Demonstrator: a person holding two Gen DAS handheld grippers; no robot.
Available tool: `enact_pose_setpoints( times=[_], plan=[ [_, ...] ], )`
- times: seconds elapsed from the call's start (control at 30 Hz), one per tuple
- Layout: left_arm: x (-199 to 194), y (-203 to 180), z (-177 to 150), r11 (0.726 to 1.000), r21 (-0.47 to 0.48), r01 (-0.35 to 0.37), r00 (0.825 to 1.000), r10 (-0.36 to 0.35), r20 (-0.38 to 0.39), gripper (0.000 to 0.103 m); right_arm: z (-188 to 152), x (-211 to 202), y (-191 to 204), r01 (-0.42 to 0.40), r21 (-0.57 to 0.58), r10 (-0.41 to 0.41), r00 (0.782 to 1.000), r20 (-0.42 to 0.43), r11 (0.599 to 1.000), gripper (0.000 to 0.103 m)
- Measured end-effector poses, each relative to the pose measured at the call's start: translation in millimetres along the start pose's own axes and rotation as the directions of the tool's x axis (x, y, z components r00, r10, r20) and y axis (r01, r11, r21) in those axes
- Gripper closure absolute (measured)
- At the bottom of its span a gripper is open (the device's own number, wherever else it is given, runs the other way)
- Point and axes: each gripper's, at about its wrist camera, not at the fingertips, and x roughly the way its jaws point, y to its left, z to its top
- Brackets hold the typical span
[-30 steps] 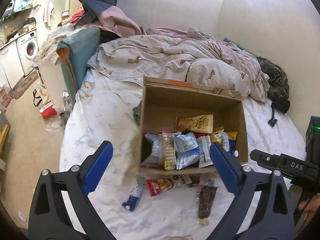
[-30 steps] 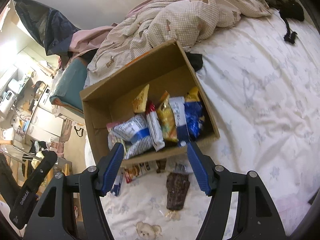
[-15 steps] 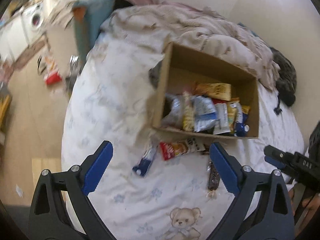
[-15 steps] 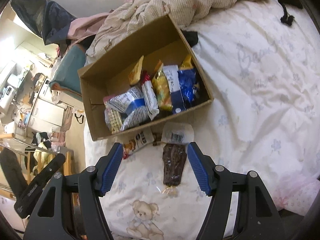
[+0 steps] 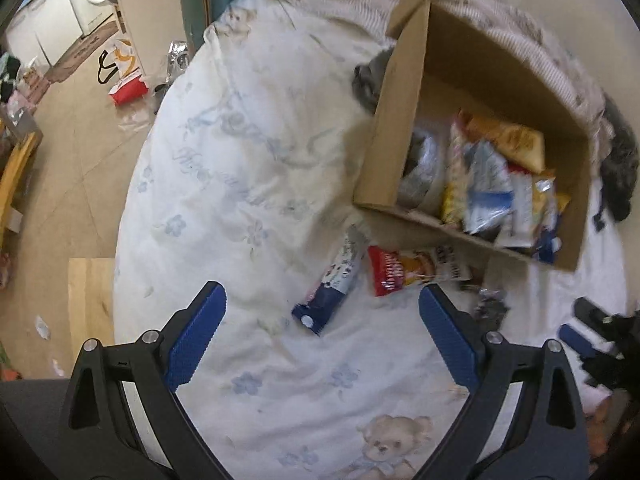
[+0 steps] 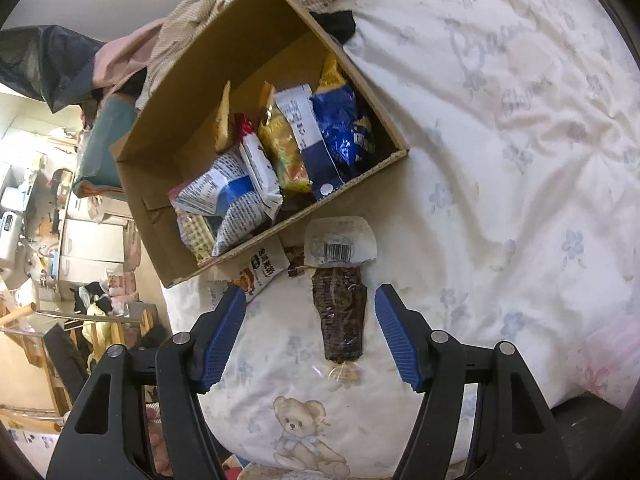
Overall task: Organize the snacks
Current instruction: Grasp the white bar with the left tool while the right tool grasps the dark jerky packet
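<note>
both sets of blue-padded fingers are spread wide and hold nothing. the right gripper (image 6: 310, 332) hovers over the bed (image 6: 520, 160), with a dark brown snack bar (image 6: 340, 316) lying on the sheet between its fingers. a clear packet with a barcode (image 6: 340, 242) lies just beyond the bar, against the cardboard box (image 6: 160, 136), which holds a row of snack bags. the left gripper (image 5: 320, 336) hangs over the floral sheet; a blue-and-white packet (image 5: 332, 286) and a red-and-yellow packet (image 5: 404, 270) lie beyond it, just in front of the box.
</note>
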Motion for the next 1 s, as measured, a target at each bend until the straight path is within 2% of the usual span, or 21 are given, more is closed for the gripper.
enact_pose_setpoints(
  times=[0.03,0.1,0.17,0.2,0.27,0.33,0.4,0.43,0.5,0.57,0.63,0.8,1.0],
  plan=[
    [7.1,-1.6,0.9,1.0,0.011,-0.011,1.0,0.011,0.0,0.008,0.7,1.5,1.0,0.0,-0.003,0.0,1.0,-0.005,1.0,0.033],
    [25.4,-7.3,2.8,0.998,0.05,-0.034,0.999,0.036,-0.034,0.016,3.4,4.7,4.5,0.012,-0.022,-0.013,1.0,-0.012,1.0,0.033],
    [42.7,-11.3,4.0,0.996,0.081,-0.025,0.995,0.033,-0.095,0.04,5.6,7.1,5.8,0.019,-0.028,-0.019,1.0,-0.016,0.999,0.033],
    [55.3,-12.8,3.1,0.996,0.086,-0.016,0.989,0.029,-0.147,0.045,7.6,8.9,5.2,0.015,-0.024,-0.015,1.0,-0.025,1.0,0.033],
    [66.4,-12.3,2.8,0.997,0.075,-0.016,0.982,0.03,-0.186,0.059,9.4,10.7,3.1,0.007,-0.011,-0.008,0.999,-0.038,1.0,0.033],
    [69.7,-13.9,2.3,0.996,0.078,-0.036,0.982,0.05,-0.183,0.061,10.1,14.4,-0.4,0.003,0.002,-0.003,0.998,-0.061,1.0,0.033],
    [70.2,-21.5,0.4,0.989,0.136,-0.061,0.984,0.082,-0.156,0.08,8.9,19.1,-3.2,0.01,0.009,-0.009,0.996,-0.083,1.0,0.033],
    [73.2,-27.6,-2.4,0.977,0.194,-0.084,0.98,0.116,-0.159,0.088,8.2,21.1,-3.7,0.015,0.007,-0.015,0.996,-0.093,1.0,0.033],
    [72.8,-30.1,-7.0,0.974,0.207,-0.094,0.976,0.131,-0.174,0.09,7.7,24.3,-4.2,0.03,-0.002,-0.03,0.994,-0.106,1.0,0.033],
    [67.9,-27.4,-8.5,0.984,0.169,-0.063,0.973,0.098,-0.21,0.092,7.9,25.0,-4.9,0.039,-0.006,-0.04,0.993,-0.109,0.999,0.033],
    [58.6,-25.1,-11.3,0.988,0.147,-0.05,0.974,0.081,-0.214,0.092,7.9,25.0,-7.2,0.041,0.002,-0.04,0.993,-0.113,0.999,0.033],
    [14.0,-18.0,-21.5,0.994,0.106,0.006,0.982,0.014,-0.186,0.093,3.7,27.4,-5.1,0.047,0.0,-0.047,0.991,-0.124,0.999,0.031],
    [-37.2,-7.8,-27.5,0.993,0.097,0.073,0.992,-0.063,-0.107,0.093,-5.2,40.3,-1.9,0.109,-0.029,-0.112,0.984,-0.138,0.994,0.028]
  ],
)
